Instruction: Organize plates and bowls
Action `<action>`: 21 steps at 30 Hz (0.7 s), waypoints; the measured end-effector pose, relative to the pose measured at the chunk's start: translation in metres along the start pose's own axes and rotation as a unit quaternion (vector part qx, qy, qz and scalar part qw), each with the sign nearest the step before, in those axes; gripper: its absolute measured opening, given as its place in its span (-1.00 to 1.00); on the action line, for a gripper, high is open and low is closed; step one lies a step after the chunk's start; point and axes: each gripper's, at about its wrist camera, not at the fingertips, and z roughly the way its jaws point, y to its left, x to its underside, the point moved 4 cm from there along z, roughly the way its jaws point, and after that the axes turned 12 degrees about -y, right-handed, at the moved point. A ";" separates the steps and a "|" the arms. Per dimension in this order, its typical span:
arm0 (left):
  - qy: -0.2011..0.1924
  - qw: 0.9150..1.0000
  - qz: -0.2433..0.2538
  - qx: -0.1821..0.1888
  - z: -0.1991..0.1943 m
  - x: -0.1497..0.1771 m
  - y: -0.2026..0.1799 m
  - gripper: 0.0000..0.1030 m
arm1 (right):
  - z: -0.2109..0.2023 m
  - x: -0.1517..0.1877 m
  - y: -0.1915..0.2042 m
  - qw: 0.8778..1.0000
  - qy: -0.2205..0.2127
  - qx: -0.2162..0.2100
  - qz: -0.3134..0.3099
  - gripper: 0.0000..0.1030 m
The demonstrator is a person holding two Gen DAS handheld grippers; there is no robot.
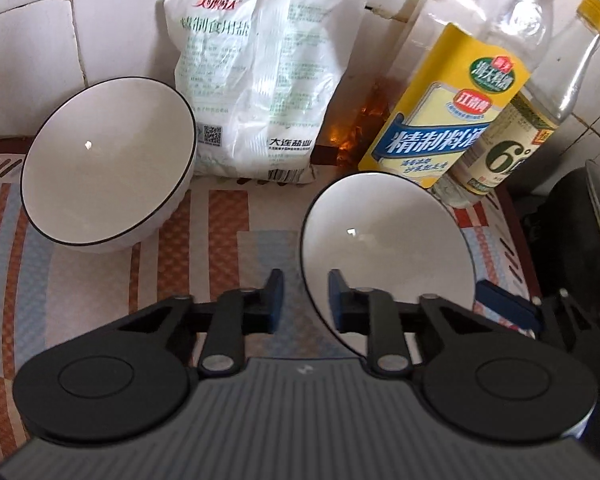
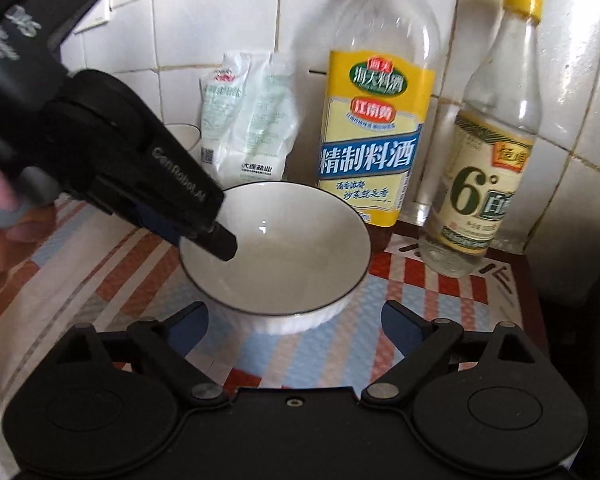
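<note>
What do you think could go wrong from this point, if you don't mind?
1. The left gripper pinches only the rim of the near bowl in its jaws; once lifted, the bowl may tilt or slip out.
2. The yellow-label bottle stands right behind that bowl; a swing could topple it.

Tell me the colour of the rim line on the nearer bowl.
Black, on a white bowl; clearest in the right wrist view.

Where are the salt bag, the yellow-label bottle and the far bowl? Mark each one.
salt bag (image 1: 256, 80), left wrist view, middle of the printed front.
yellow-label bottle (image 2: 374, 140), right wrist view, on its label.
far bowl (image 1: 108, 160), left wrist view, inside surface.
</note>
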 end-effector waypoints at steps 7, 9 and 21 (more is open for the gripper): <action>-0.004 0.999 0.047 -0.004 -0.003 0.002 -0.012 -0.75 | 0.029 -0.003 0.010 0.999 0.006 -0.010 -0.037 1.00; -0.002 0.998 0.066 -0.007 -0.005 0.002 -0.016 -0.75 | 0.030 -0.002 0.010 0.999 0.006 -0.006 -0.033 1.00; -0.006 0.989 0.149 -0.015 -0.065 0.009 -0.041 -0.74 | -0.020 -0.009 0.028 1.000 -0.020 0.008 -0.010 1.00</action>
